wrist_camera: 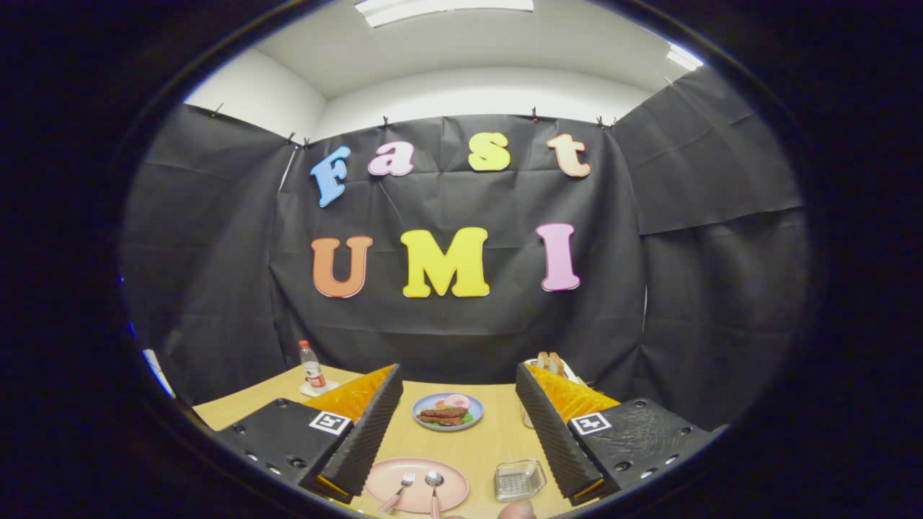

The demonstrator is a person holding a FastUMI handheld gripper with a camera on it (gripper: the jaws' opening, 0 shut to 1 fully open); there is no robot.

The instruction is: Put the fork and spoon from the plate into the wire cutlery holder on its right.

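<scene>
A pink plate lies on the wooden table below and between my fingers. On it rest a fork on the left and a spoon beside it, both with pink handles pointing toward me. To the plate's right stands the wire cutlery holder, a small squarish basket with nothing in it. My gripper hovers above the table, open wide, with nothing between its fingers.
Beyond the fingers sits a blue plate with toy food. A small bottle stands on a coaster at the table's far left. Bread-like pieces in a rack and a glass show behind the right finger. A fingertip pokes in near the holder.
</scene>
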